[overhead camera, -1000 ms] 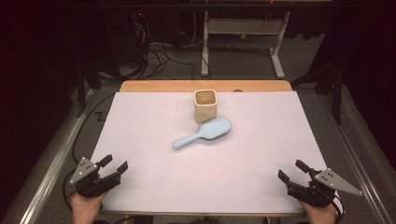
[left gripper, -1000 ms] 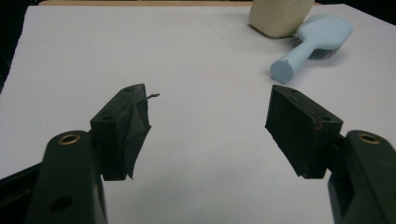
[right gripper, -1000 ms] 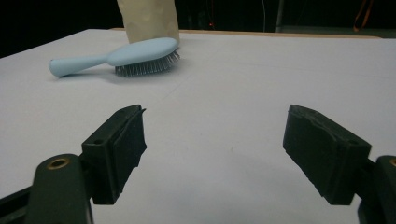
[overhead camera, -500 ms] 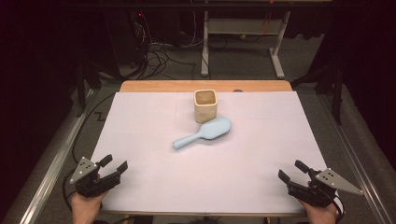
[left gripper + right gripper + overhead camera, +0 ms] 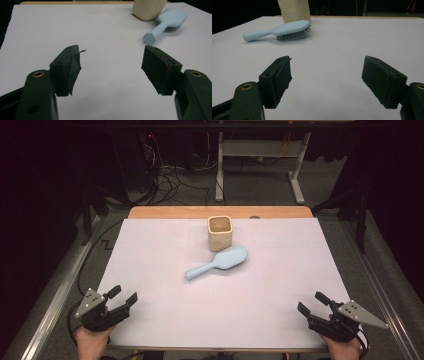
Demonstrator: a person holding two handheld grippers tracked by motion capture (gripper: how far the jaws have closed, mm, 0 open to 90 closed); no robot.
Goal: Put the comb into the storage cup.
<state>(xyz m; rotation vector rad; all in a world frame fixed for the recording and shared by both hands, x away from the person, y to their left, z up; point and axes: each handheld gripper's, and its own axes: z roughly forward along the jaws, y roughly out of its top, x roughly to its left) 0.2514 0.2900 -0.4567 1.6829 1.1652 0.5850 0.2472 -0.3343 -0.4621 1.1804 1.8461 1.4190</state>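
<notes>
A light blue hairbrush [image 5: 220, 262] lies bristles down on the white sheet [image 5: 165, 245], its handle pointing to the near left. Just behind it stands a beige square cup [image 5: 220, 232]. My left gripper [image 5: 123, 295] rests at the near left corner, open, with nothing between its pads [image 5: 111, 67]; the hairbrush [image 5: 167, 21] and cup [image 5: 148, 10] lie far ahead to its right. My right gripper [image 5: 311, 302] sits at the near right corner, open and empty [image 5: 327, 80], its jaws having just closed a little. From there the hairbrush [image 5: 287, 28] and cup [image 5: 293, 10] lie ahead to the left.
The sheet covers a wooden table whose bare far edge [image 5: 175, 212] shows behind the cup. Metal rails [image 5: 55, 295] run along both sides. Cables and a white frame stand [image 5: 260, 165] sit on the floor beyond.
</notes>
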